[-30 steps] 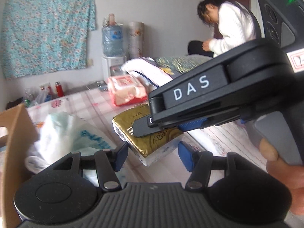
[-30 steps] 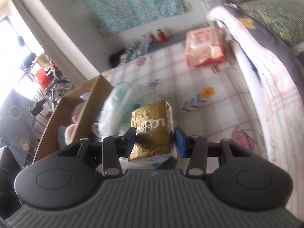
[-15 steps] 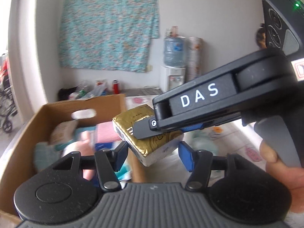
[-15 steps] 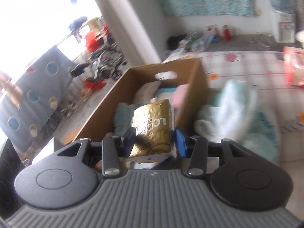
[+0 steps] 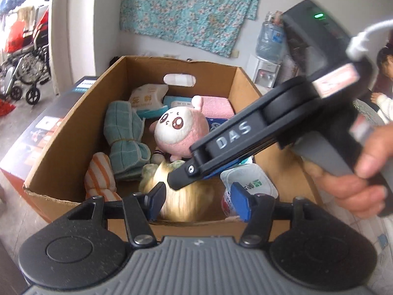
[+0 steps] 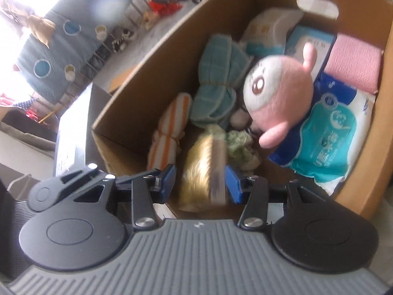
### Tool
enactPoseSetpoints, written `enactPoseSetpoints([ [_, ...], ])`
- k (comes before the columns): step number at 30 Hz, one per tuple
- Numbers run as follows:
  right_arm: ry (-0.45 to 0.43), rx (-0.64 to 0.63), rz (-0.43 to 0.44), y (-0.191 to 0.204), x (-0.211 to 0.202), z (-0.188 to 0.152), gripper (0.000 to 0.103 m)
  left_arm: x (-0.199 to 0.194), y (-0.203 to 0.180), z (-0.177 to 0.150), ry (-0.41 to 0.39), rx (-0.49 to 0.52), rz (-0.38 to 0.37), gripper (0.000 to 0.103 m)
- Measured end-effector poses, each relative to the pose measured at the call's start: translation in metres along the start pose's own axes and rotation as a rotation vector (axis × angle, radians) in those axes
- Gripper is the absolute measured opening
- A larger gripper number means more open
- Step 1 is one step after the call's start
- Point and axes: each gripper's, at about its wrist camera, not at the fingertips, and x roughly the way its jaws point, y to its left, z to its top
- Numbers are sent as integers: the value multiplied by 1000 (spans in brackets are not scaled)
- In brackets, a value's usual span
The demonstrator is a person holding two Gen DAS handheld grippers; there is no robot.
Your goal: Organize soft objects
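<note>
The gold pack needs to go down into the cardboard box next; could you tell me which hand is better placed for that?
The right. Its tongs already grip the gold pack over the cardboard box. The left tongs are open and empty.

**Blur, cover and cut edges**

The gold pack (image 6: 203, 172) is smeared by motion in both views, so its print cannot be read and its contact with the blue pads cannot be judged. In the left wrist view the right gripper (image 5: 196, 172) covers part of the pack and the blue-and-teal tissue bag (image 6: 329, 132). The cardboard box (image 6: 363, 186) is cut off at the frame edges. A person (image 5: 385, 78) is clipped at the right edge.
</note>
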Motion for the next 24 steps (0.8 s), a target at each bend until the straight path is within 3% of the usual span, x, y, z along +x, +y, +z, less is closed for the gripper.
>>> enactPoseSetpoints([
  [5,-4,22,-6,-4,5,5,45,-19,12,-23,-21,23,-27,64],
  [11,-64,70,10,-17,-5,2,45,-10,14,-20,-22,30,-20,64],
  [19,-213,75,-22,-18,-41,-15,51,-1,12,-11,6,21,19,69],
  [24,-306,75,-88,-23,-64,-30,54,-1,5,-9,9,35,44,71],
])
